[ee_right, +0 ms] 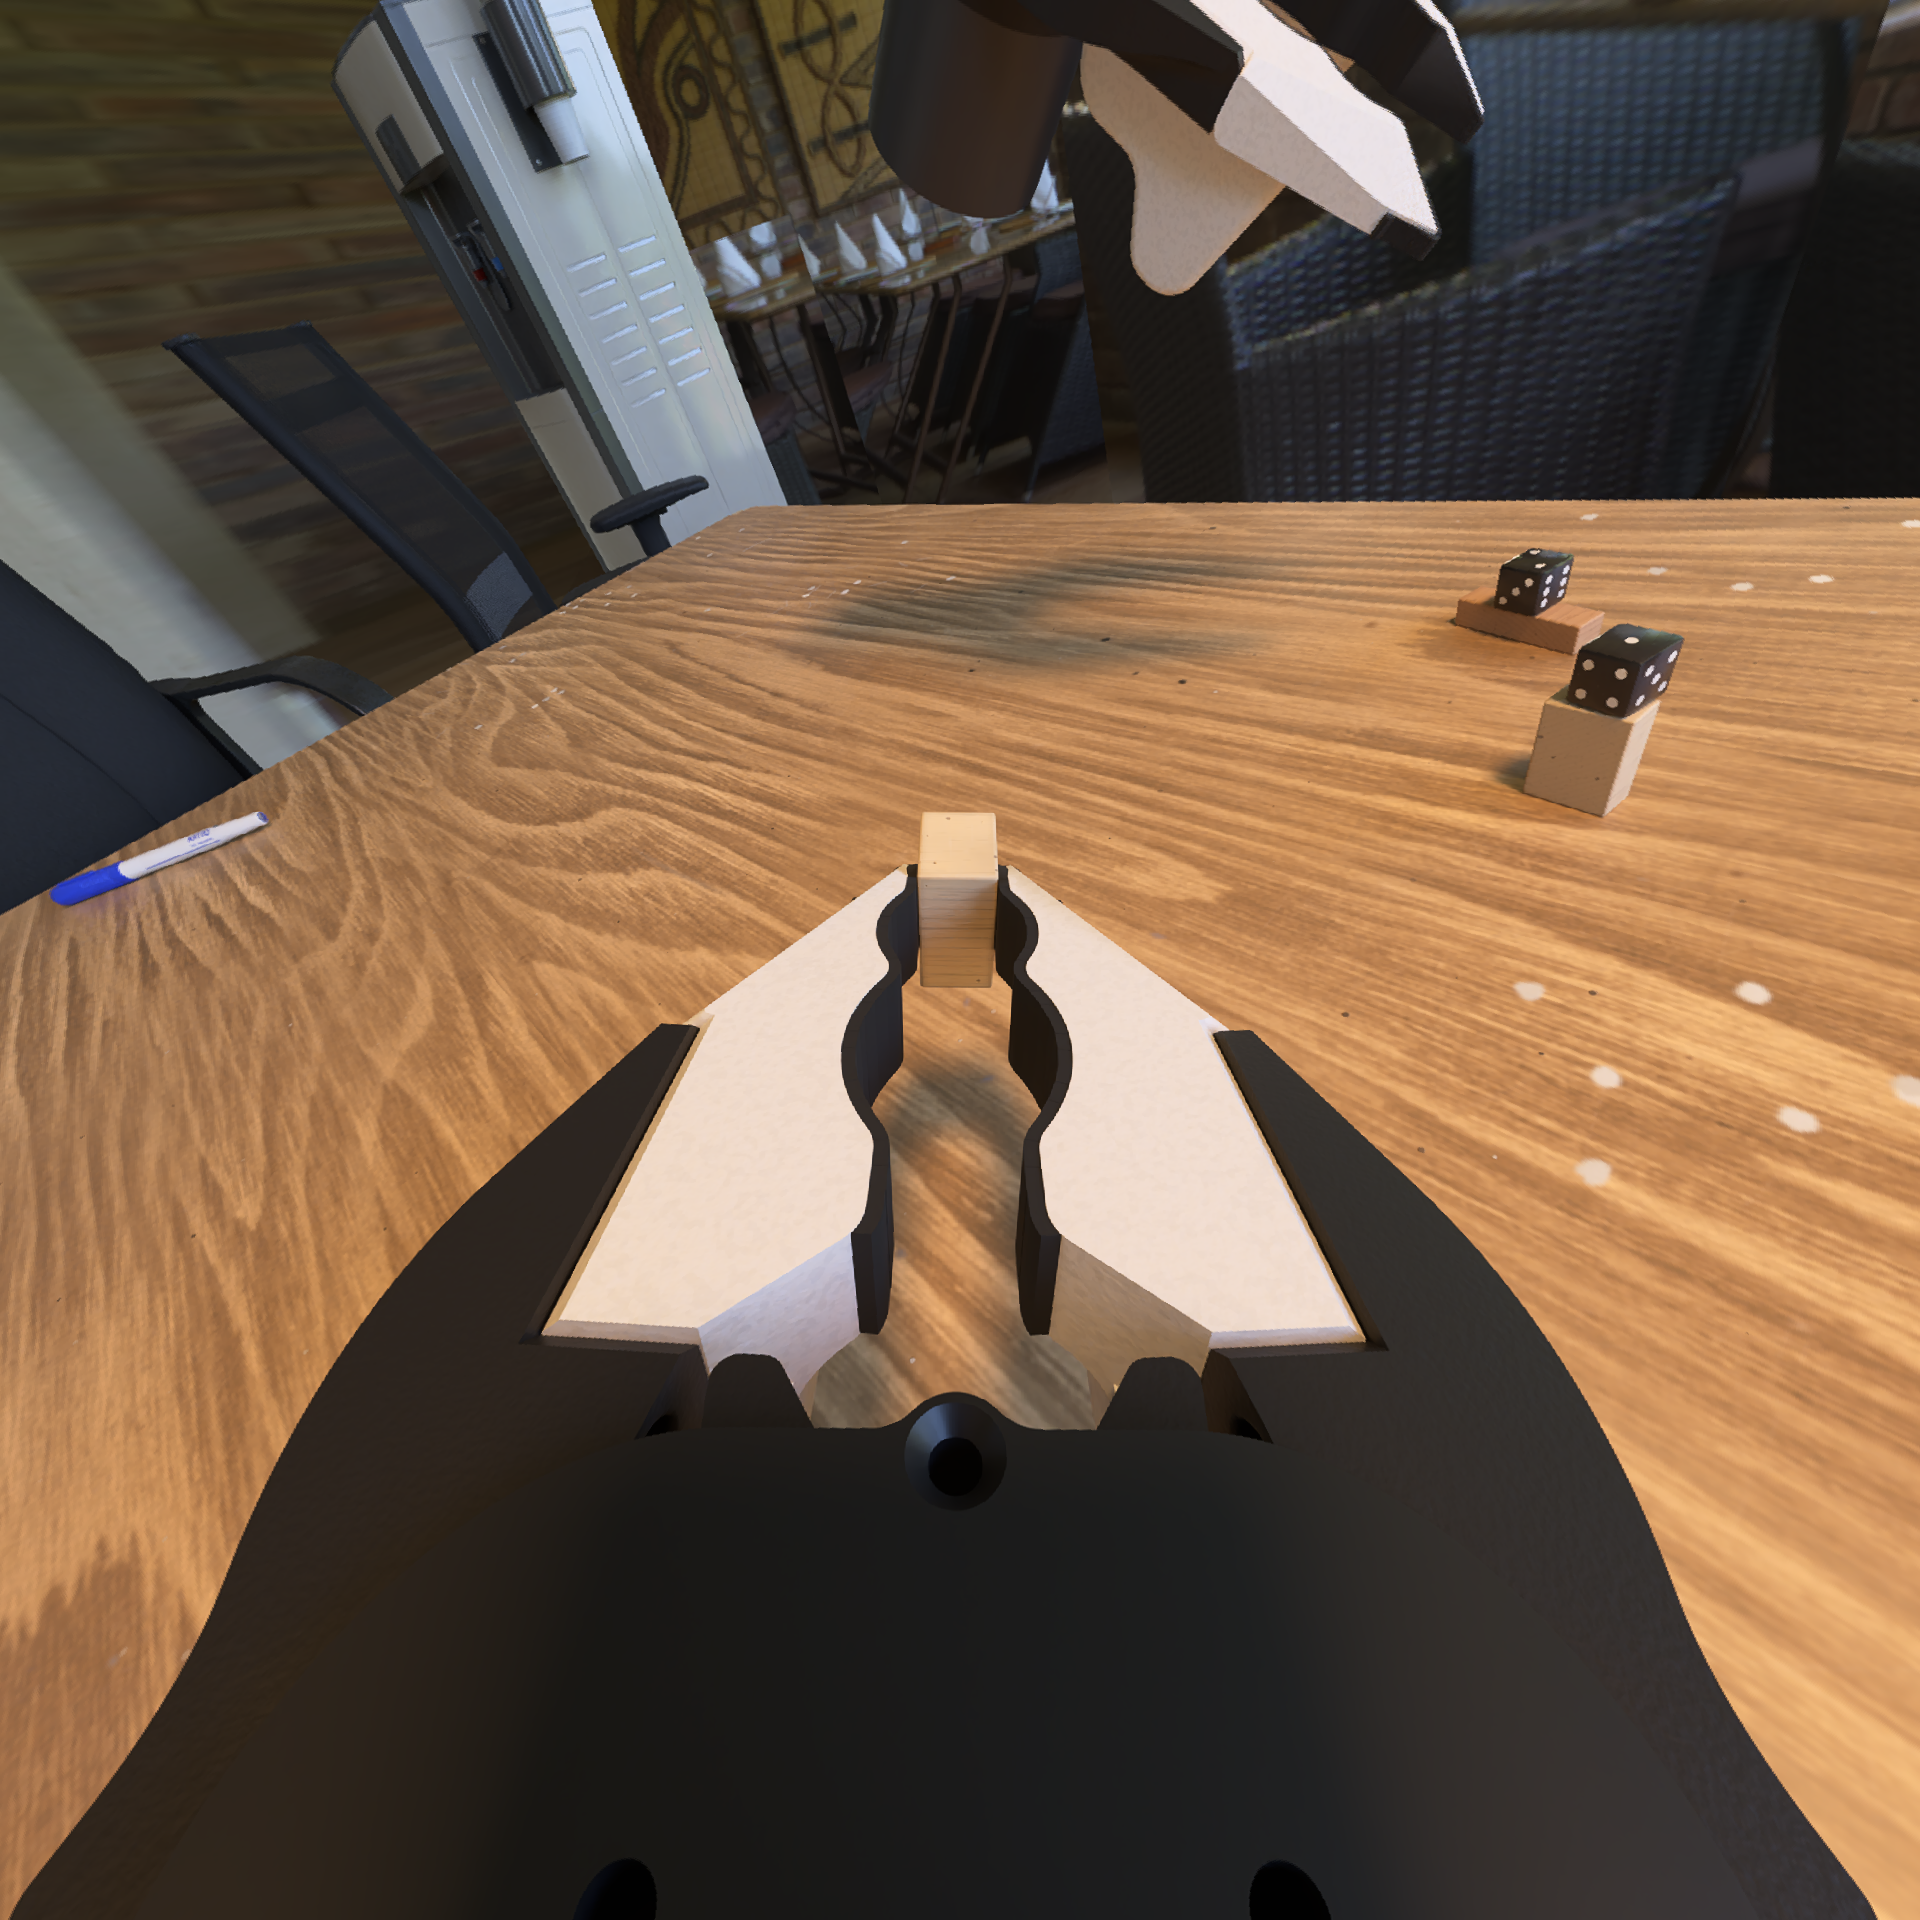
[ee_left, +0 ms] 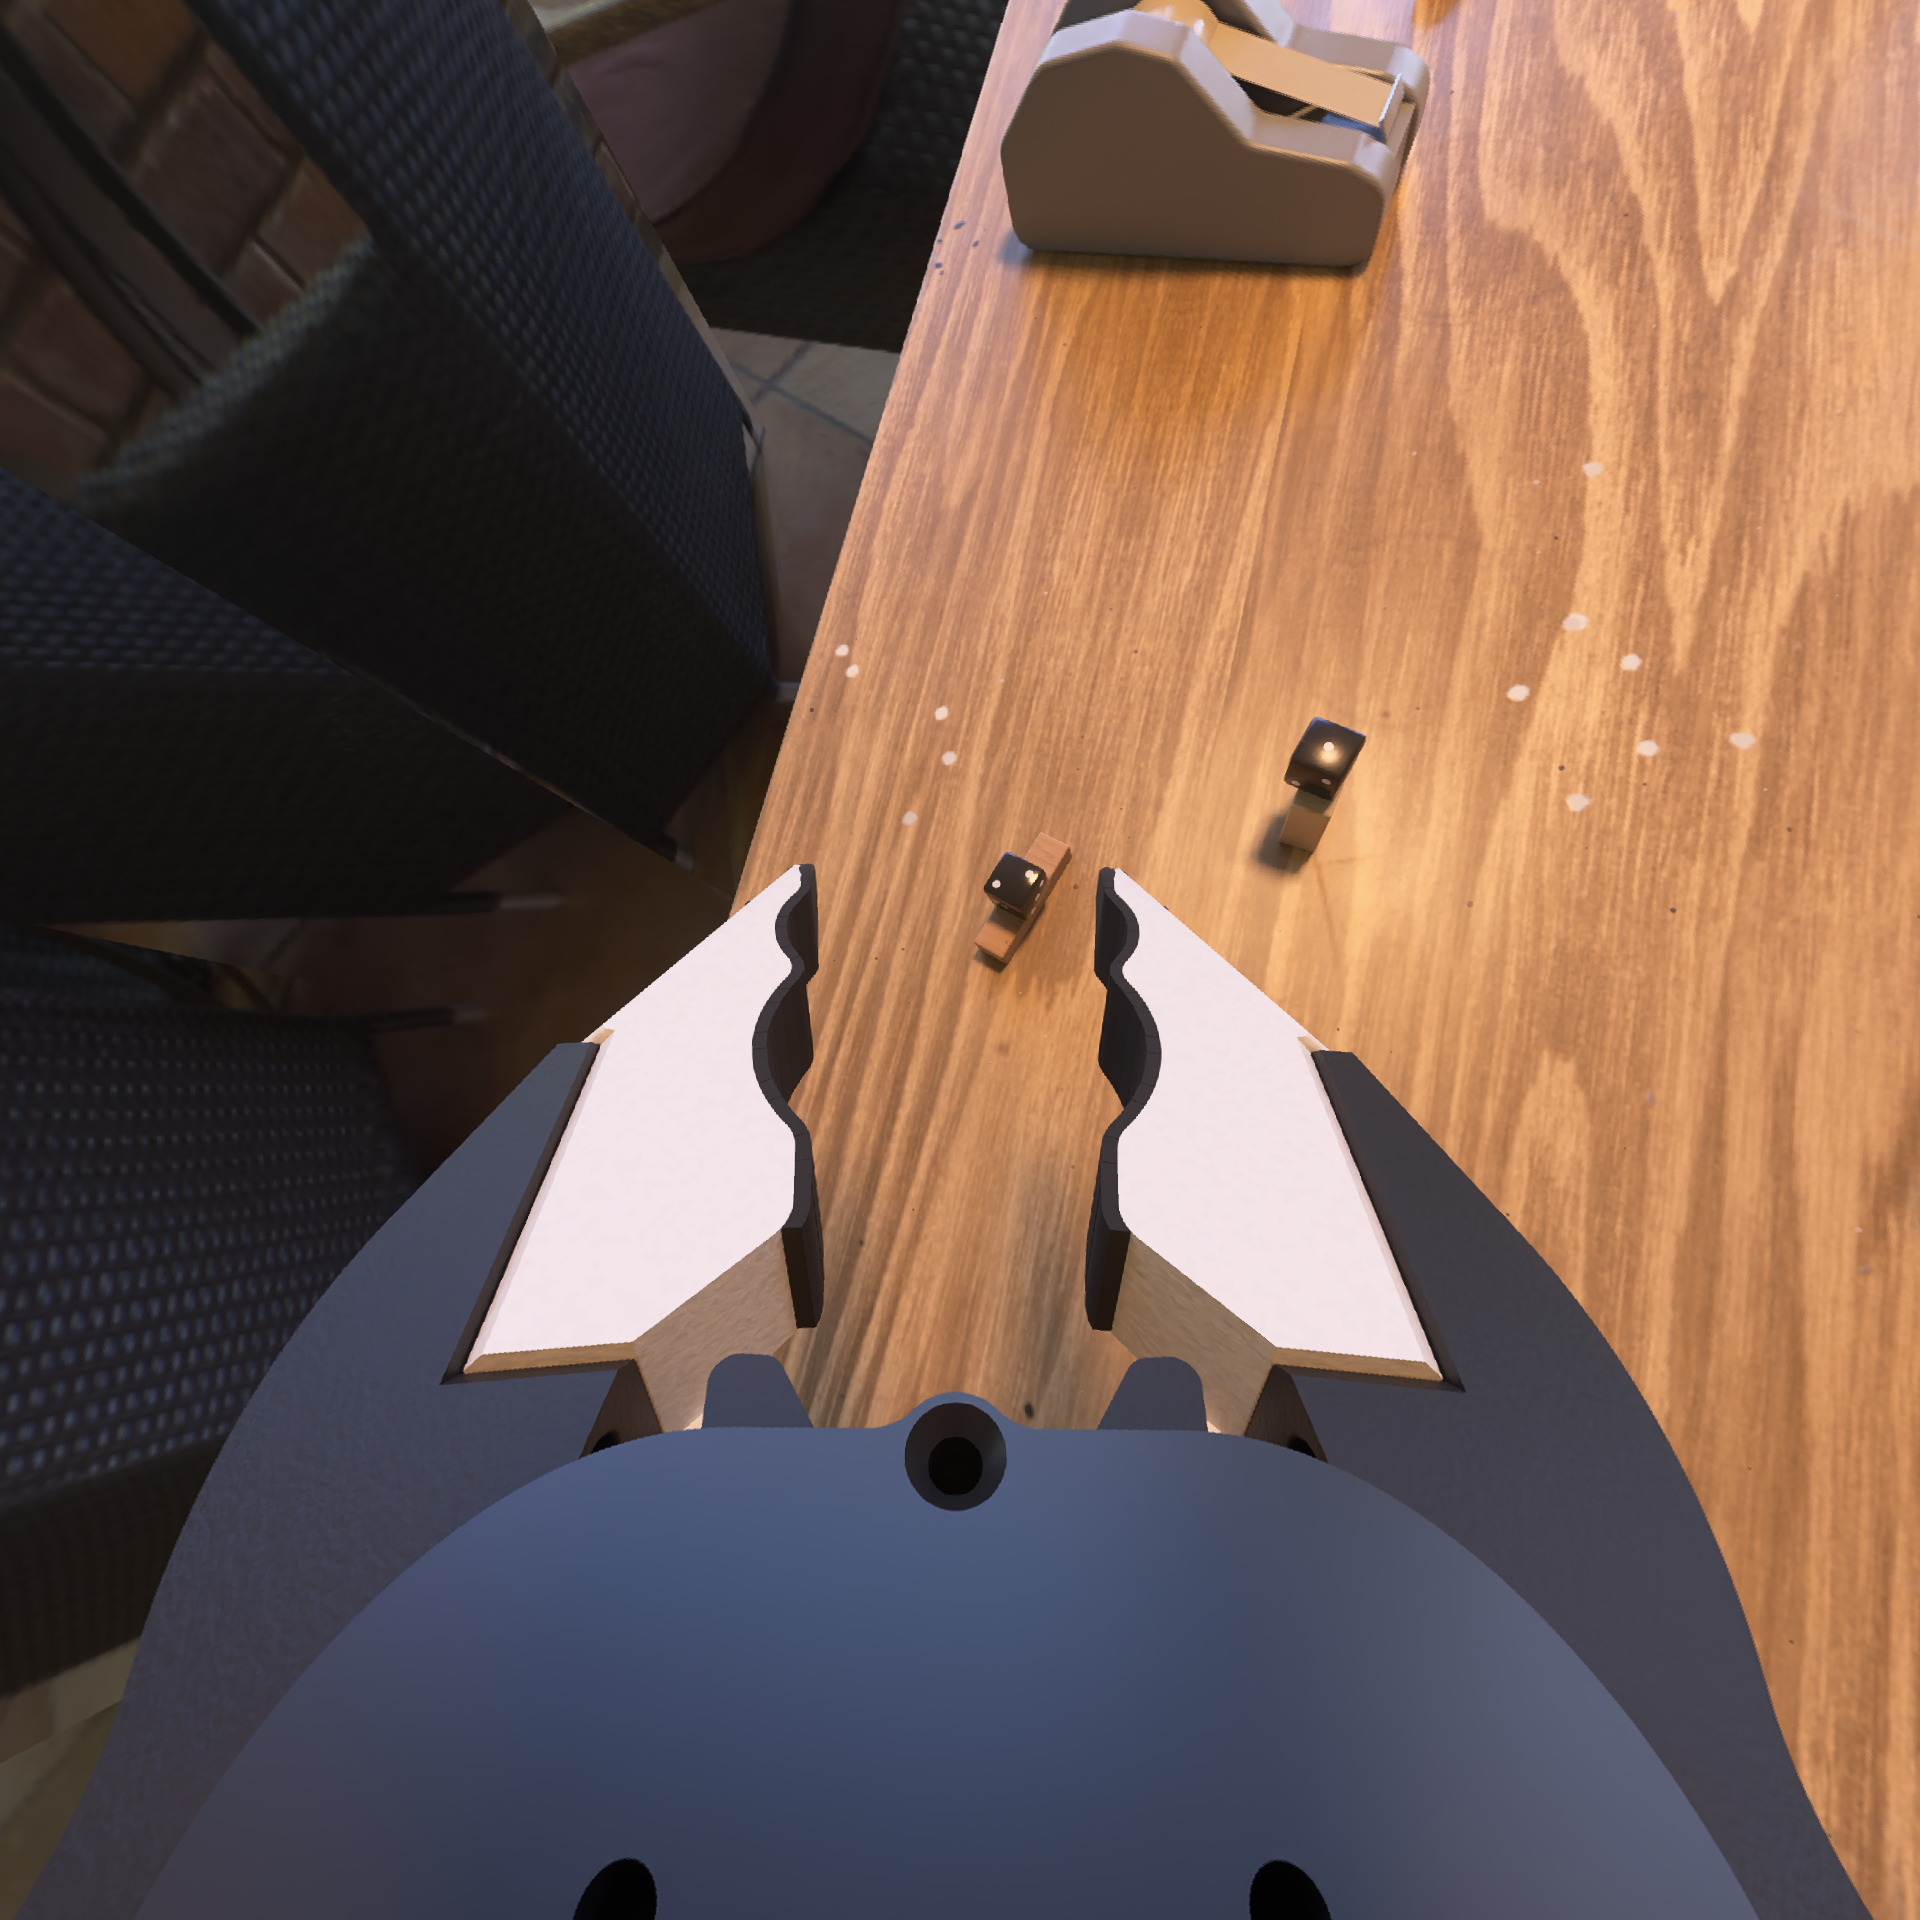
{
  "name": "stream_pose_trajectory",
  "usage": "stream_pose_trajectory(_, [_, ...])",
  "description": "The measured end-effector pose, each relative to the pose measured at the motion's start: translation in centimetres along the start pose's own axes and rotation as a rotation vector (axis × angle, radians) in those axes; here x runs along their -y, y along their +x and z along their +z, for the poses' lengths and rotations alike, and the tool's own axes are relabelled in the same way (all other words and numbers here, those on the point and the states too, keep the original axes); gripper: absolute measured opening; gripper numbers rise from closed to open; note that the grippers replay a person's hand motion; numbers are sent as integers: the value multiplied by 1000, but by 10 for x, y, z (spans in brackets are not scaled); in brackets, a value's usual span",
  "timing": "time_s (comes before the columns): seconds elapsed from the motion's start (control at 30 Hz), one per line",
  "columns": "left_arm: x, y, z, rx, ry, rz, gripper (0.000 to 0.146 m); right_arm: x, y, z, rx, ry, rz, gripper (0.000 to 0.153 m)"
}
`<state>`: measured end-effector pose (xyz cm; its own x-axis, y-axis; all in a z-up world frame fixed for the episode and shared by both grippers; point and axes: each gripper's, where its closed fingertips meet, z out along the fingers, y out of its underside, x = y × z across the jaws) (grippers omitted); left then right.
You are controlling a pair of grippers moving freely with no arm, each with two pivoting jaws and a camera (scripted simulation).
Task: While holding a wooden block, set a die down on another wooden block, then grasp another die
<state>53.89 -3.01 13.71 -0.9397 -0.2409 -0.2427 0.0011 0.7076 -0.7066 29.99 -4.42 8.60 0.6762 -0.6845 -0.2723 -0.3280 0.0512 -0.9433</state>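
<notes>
The wooden counter (ee_right: 623, 1039) is spreading across both views, carrying everything. In the left wrist view a beige tape dispenser (ee_left: 1205, 145) is sitting at 12 o'clock near the counter's far edge. The left claw (ee_left: 956, 883) is hovering high over the counter with its jaws standing apart and empty; the right claw (ee_right: 957, 883) is clamping a pale wooden block (ee_right: 957, 899) upright between its fingertips, just above the counter. At 2 o'clock in the right wrist view a pale upright block (ee_right: 1590, 753) is bearing a black die (ee_right: 1623, 670), which is sitting tilted on its top; just beyond it a flat brown block (ee_right: 1527, 621) is bearing a second black die (ee_right: 1532, 580). A blue-capped pen (ee_right: 156, 859) is lying at 9 o'clock near the counter's edge
</notes>
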Motion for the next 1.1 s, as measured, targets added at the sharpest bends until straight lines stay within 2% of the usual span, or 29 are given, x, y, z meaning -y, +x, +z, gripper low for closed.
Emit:
stream_pose_trajectory(0.5, [0, 5, 5, -28, -39, 39, 53, 0, 0, 0, 0, -2, -3, 13])
stream_pose_trajectory(0.6, [-1, 17, 20, -130, -216, 244, 47, -1, -2, 1, 0, -10, -14, 13])
stream_pose_trajectory(0.67, [-6, 14, 39, -136, -359, 393, 45, -1, -2, 0, 0, -10, -20, 13])
stream_pose_trajectory(0.8, [-22, 21, 72, -240, -554, 424, 40, -1, -2, -3, 4, -2, -1, 13])
stream_pose_trajectory(0.93, [-40, 19, 84, -221, -668, 517, 34, -1, -1, -4, 22, -2, 46, 13])
stream_pose_trajectory(1.1, [-52, 16, 91, -206, -723, 528, 31, -4, -8, -2, 51, -22, 48, 13])
